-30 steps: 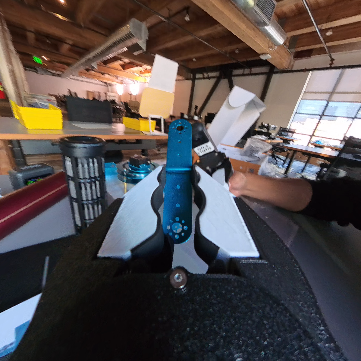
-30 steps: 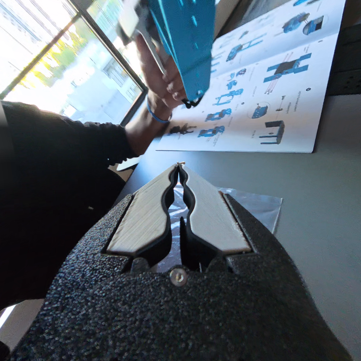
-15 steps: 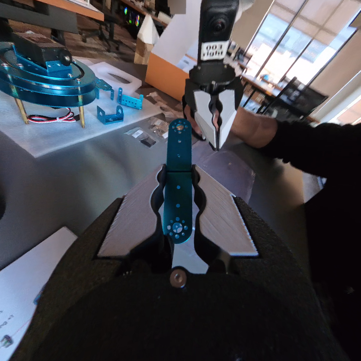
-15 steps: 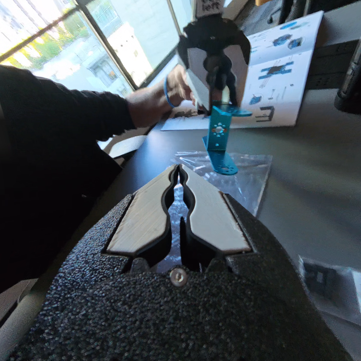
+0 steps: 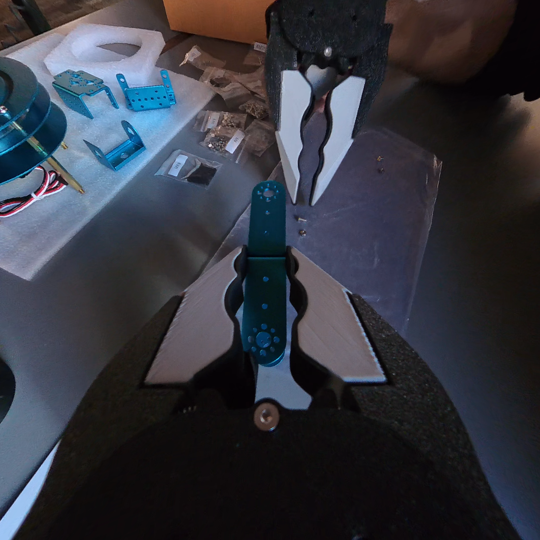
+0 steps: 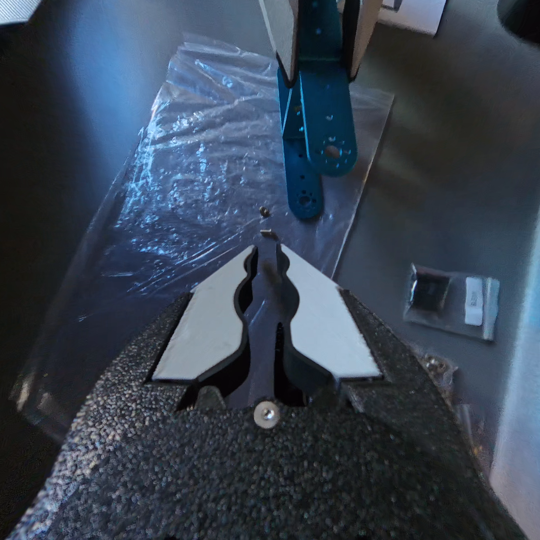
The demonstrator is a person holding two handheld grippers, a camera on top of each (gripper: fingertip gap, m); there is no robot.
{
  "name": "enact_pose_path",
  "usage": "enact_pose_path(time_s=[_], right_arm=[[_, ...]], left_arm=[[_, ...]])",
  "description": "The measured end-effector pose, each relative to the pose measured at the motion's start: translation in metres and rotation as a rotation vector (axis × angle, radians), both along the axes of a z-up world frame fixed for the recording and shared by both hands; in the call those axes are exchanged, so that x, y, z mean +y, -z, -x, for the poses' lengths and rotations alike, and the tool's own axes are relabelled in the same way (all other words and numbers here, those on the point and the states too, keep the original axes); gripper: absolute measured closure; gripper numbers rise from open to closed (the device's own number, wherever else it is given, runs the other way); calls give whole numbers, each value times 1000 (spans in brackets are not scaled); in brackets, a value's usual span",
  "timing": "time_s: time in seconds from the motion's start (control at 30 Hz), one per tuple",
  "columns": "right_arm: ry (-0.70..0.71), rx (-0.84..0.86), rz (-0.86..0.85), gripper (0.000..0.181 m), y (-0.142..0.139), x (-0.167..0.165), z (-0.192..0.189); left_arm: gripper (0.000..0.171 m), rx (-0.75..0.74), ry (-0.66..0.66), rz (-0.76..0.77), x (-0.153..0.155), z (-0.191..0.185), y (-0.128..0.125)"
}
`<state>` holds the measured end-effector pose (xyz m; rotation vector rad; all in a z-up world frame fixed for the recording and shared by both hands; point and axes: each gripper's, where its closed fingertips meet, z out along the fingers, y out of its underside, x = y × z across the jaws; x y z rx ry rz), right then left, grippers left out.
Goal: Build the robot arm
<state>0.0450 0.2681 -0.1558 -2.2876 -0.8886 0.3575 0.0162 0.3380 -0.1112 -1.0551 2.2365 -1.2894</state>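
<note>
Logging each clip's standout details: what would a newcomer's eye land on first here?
The blue bracket, clamped in the left gripper over a clear bag. The right gripper hangs slightly open above tiny screws on that bag. More blue brackets sit on white foam, far left.

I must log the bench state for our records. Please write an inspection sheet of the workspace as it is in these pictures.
Surface: grey table, partly covered by a white foam sheet and a clear plastic bag.
Job's things: long blue perforated metal U-bracket; two tiny screws loose on the clear bag.
Clutter: three small blue brackets, small bags of hardware, round blue base, white foam block.
Grippers: left gripper shut on the U-bracket; right gripper slightly open, empty, above the screws.
Cables: red, white and black wires by the round base.
Surroundings: cardboard box.
</note>
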Motion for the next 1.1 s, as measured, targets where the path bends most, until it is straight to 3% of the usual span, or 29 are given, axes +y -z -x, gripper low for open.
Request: enact_pose_path(time_s=[0.17,0.33,0.5,0.93,1.1], right_arm=[[-87,4,2,172,0,8,9],[-131,69,43,169,5,9,14],[-141,104,61,169,5,6,12],[-140,92,47,180,5,3,9],[-74,36,-21,181,0,11,-1]], left_arm=[[145,-10,35,-3,0,5,1],[127,48,35,-15,4,8,17],[124,37,58,13,1,10,14],[144,-13,79,-12,-1,7,15],[145,-47,61,-25,0,4,12]])
